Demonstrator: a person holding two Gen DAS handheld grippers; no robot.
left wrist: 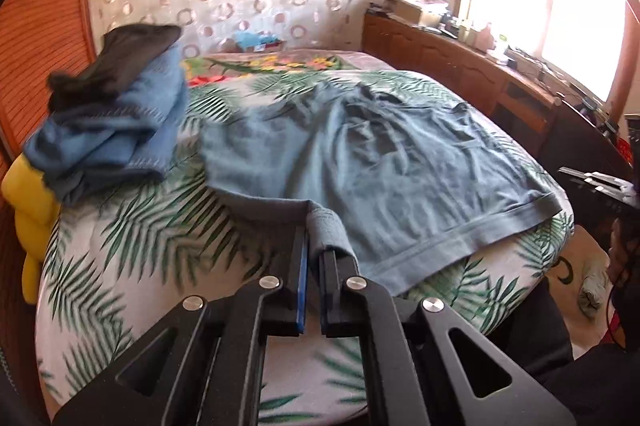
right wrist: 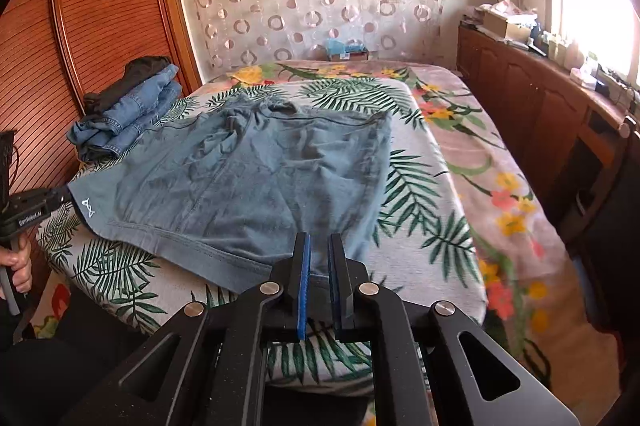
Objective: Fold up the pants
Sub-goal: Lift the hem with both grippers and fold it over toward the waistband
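Note:
Grey-blue pants (left wrist: pixel 380 162) lie spread flat on the bed, hem towards me; they also show in the right wrist view (right wrist: pixel 248 178). My left gripper (left wrist: pixel 314 246) is shut on the near left hem corner, which bunches up between the fingers. It shows at the left edge of the right wrist view (right wrist: pixel 60 196), pinching that corner beside a small white logo. My right gripper (right wrist: pixel 319 246) has its jaws nearly closed around the near right hem corner of the pants.
A stack of folded jeans and dark clothes (left wrist: pixel 116 106) sits at the bed's far left by the wooden wardrobe (right wrist: pixel 100 6). A palm-print cover (right wrist: pixel 420 194) lies on the bed. A cluttered wooden cabinet (right wrist: pixel 532 86) runs under the window on the right.

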